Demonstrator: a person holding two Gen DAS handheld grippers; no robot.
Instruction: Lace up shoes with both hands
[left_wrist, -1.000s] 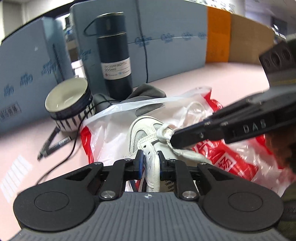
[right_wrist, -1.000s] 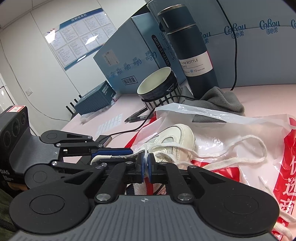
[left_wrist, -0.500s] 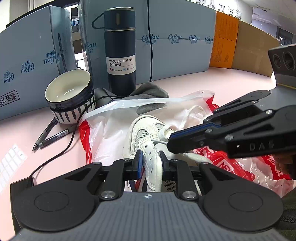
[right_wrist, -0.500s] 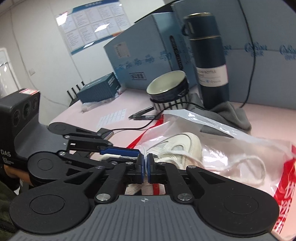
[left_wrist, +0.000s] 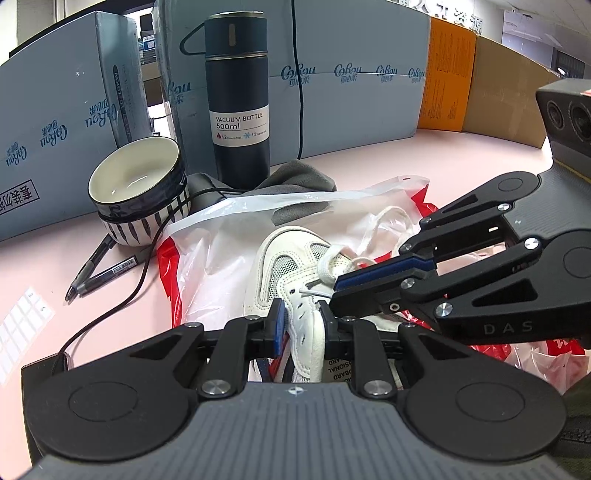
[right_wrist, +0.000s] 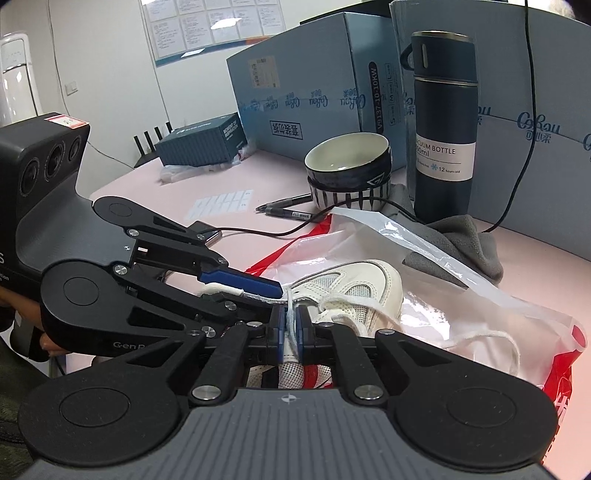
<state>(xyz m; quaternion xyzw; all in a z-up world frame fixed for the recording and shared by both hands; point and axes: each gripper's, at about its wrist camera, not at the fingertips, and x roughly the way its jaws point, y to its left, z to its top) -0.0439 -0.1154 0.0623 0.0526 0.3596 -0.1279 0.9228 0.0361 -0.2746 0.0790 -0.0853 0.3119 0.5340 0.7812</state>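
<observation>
**Figure: Threading a lace on a white shoe, both grippers engaged**

Setting: a pink desk backed by blue cartons, with a dark vacuum bottle, a striped bowl, two pens, a grey cloth and a black cable lying near. The white shoe rests on a red-and-white plastic bag at the middle of the desk, toe pointing away from the holder.

The left gripper is closed on the shoe's eyelet flap, its blue pads pressing the white upper from both sides and steadying it. The right gripper is all but fully closed, pinching a thin white strand of the lace right at the eyelet row; in the left wrist view its fingers come in from the right and meet the lace just above the left pads. The rest of the lace trails loose over the bag to the right.

Step in hand, as judged: drawing a lace end through an eyelet, with most of the lacing apparently yet to be done. The next move likely calls for a steady pull away from the eyelet while the left grip resists, then a regrasp of the lace nearer its tip to aim at the following hole.
</observation>
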